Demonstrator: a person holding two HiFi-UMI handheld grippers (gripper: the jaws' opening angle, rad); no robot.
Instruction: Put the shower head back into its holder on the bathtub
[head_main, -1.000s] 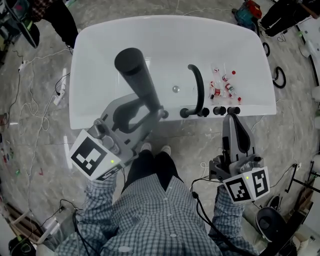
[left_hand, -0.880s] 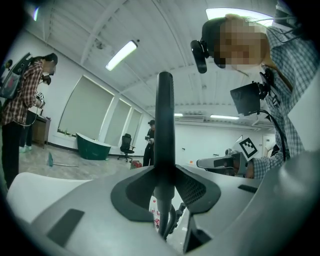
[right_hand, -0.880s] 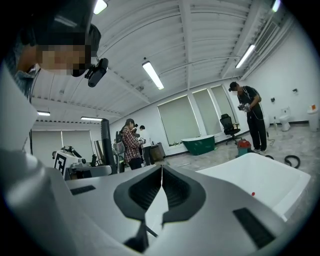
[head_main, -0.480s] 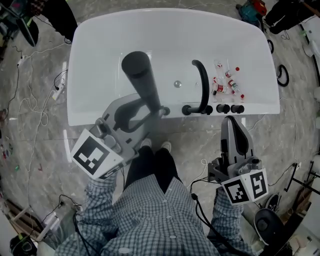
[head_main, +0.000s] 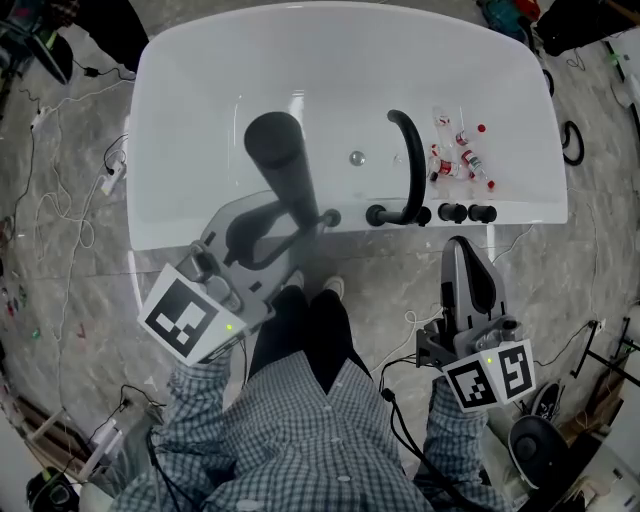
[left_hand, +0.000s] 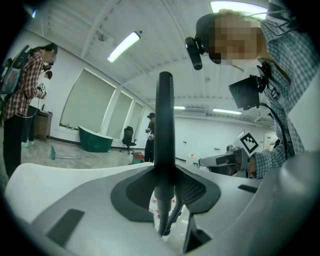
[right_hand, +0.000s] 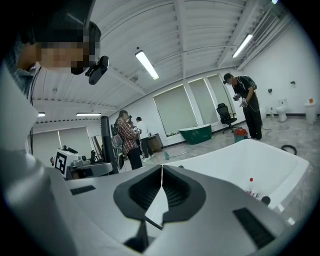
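The shower head (head_main: 277, 143) is a dark, thick wand that stands upright over the near side of the white bathtub (head_main: 200, 215). My left gripper (head_main: 301, 224) is shut on its lower stem, and the left gripper view shows the wand (left_hand: 164, 125) rising straight up between the jaws of that gripper (left_hand: 164, 192). A small black fitting (head_main: 331, 217) sits on the tub's near rim right beside the stem's lower end. My right gripper (head_main: 463, 248) hovers just short of the rim below the knobs. It is shut with nothing in it, its jaws meeting in the right gripper view (right_hand: 161, 184).
A black curved faucet (head_main: 409, 160) and two black knobs (head_main: 467, 213) stand on the near rim at right. Several small bottles (head_main: 461, 160) lie in the tub by the faucet, a drain (head_main: 357, 157) in its floor. Cables trail over the stone floor (head_main: 60, 260). People stand in the room.
The left gripper keeps its hold on the shower head. The tub sits slightly higher and further right in the head view. The right gripper has barely moved.
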